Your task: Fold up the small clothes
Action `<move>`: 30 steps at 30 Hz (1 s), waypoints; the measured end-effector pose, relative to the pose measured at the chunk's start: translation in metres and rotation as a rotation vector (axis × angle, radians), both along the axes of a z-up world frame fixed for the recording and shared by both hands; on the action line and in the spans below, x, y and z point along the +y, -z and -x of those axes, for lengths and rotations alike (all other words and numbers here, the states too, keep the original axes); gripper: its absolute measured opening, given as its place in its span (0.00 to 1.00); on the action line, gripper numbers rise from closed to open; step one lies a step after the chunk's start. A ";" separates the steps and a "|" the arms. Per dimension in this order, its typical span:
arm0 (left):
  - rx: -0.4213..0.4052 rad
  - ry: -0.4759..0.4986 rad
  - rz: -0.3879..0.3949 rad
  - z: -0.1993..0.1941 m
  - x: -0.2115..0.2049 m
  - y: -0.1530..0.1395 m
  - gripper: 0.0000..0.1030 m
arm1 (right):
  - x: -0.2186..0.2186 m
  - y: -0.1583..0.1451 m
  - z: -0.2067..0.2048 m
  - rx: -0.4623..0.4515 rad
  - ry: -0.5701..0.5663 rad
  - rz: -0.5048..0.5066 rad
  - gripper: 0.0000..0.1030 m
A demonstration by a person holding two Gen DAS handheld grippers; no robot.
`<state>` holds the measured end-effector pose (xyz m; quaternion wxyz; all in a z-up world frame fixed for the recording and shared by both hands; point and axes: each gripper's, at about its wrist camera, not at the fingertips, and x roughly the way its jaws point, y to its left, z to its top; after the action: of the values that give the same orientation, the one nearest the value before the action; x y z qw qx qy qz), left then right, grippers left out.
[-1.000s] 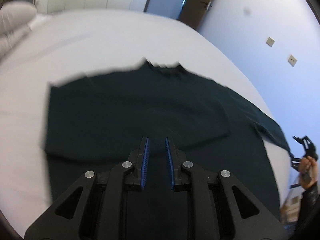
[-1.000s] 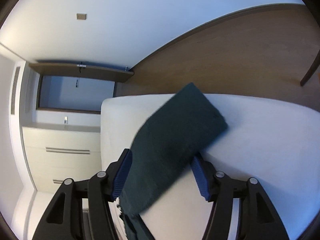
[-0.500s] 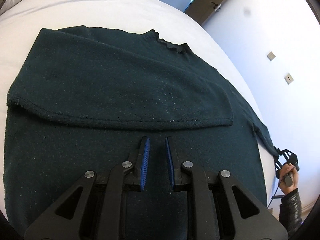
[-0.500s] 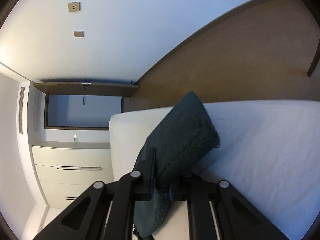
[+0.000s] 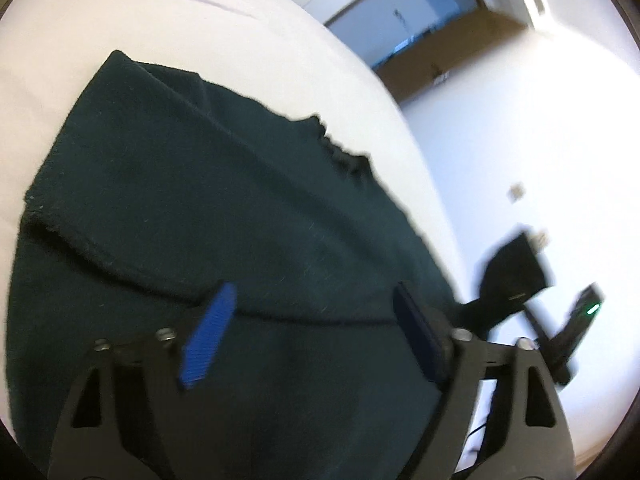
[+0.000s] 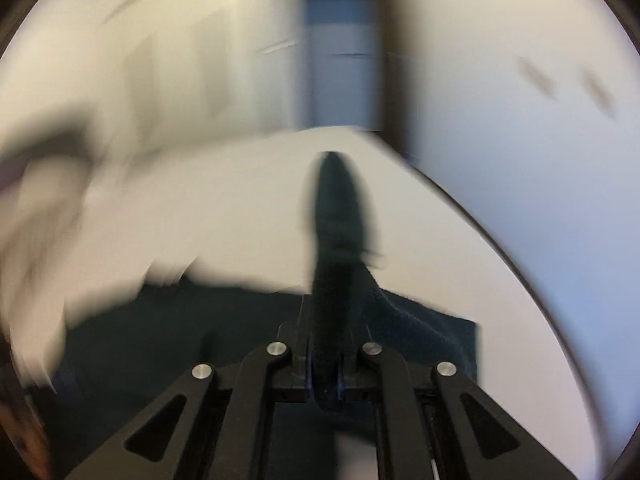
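One side of the dark sweater (image 5: 248, 216) is folded across the bed (image 5: 120, 20); the right gripper (image 6: 326, 364) grips the remaining sleeve (image 6: 340, 216), while the left gripper (image 5: 312, 336) is opening, empty.

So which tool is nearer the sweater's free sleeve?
Right. The right tool is shut on the sleeve; the left tool is opening above the sweater body, nothing between its fingers.

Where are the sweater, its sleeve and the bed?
sweater (image 5: 240, 208): left wrist view, on the folded-over body panel.
sleeve (image 6: 338, 216): right wrist view, on the part sticking out past the shut right gripper (image 6: 325, 364).
bed (image 5: 180, 28): left wrist view, on the bare white sheet above the sweater.
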<state>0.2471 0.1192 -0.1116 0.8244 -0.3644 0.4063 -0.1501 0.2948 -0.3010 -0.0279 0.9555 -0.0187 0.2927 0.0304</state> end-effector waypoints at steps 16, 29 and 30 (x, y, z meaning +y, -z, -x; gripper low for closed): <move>0.160 0.279 0.200 -0.088 -0.076 -0.004 0.81 | 0.132 0.088 0.009 0.024 -0.197 0.435 0.08; 0.213 0.355 0.132 -0.110 -0.109 0.012 0.07 | 0.146 0.094 0.013 0.035 -0.244 0.446 0.24; 0.205 0.352 0.126 -0.111 -0.104 0.008 0.07 | 0.143 0.091 0.016 0.045 -0.239 0.420 0.41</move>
<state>0.3576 0.0149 -0.1193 0.7154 -0.3520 0.5353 -0.2788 0.2793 -0.1578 -0.1187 0.9134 -0.2510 0.3098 0.0821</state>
